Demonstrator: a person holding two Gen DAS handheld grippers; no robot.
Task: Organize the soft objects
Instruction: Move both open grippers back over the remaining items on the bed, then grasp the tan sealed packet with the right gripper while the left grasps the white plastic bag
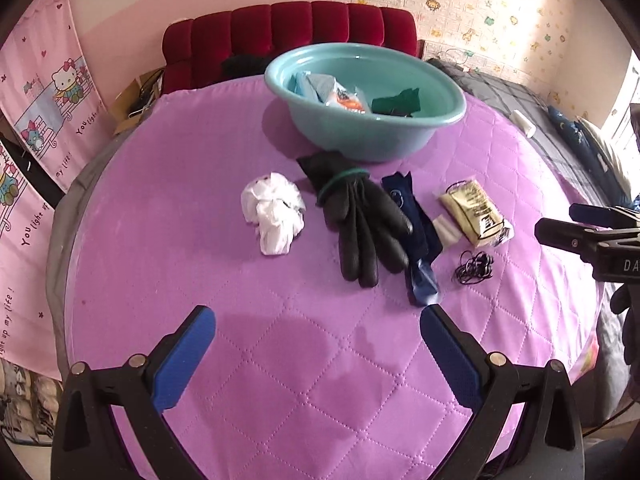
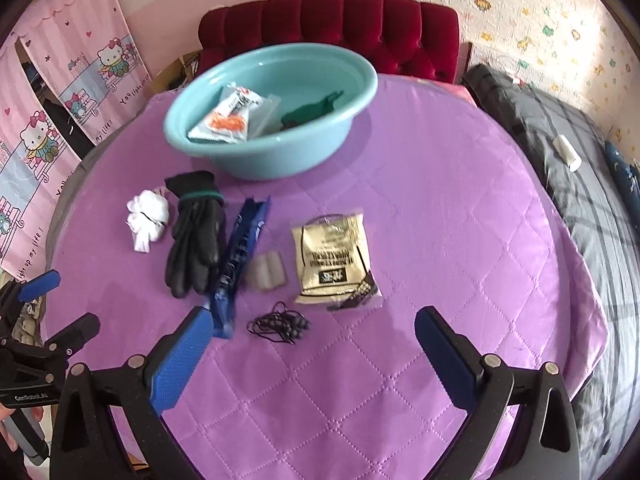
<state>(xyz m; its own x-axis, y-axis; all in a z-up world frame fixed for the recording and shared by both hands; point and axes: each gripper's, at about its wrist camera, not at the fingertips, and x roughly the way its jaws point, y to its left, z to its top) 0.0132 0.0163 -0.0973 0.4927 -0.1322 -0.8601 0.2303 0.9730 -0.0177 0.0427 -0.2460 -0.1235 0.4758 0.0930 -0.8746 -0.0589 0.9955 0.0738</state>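
A teal basin (image 1: 420, 136) (image 2: 280, 160) stands at the far side of the purple quilted mat (image 1: 280, 360) (image 2: 440, 240); it holds a white-and-orange packet (image 2: 228, 116), a dark green cloth (image 2: 312, 112) and a light blue item (image 1: 312, 84). In front of it lie a crumpled white cloth (image 1: 274, 212) (image 2: 146, 216), a black glove (image 1: 360, 220) (image 2: 196, 240), a dark blue sock (image 1: 416, 248) (image 2: 240, 248), a small pale roll (image 2: 266, 272), a cream packet (image 1: 476, 208) (image 2: 334, 258) and a tangle of black hair ties (image 1: 474, 268) (image 2: 280, 324). My left gripper (image 1: 318, 324) and right gripper (image 2: 310, 328) are both open and hold nothing.
A red velvet headboard (image 1: 288, 36) (image 2: 332, 28) rises behind the basin. Pink cartoon curtains (image 1: 36, 128) hang on the left. A grey plaid blanket (image 2: 560, 152) with a white tube (image 2: 568, 152) lies to the right. The other gripper shows at each view's edge.
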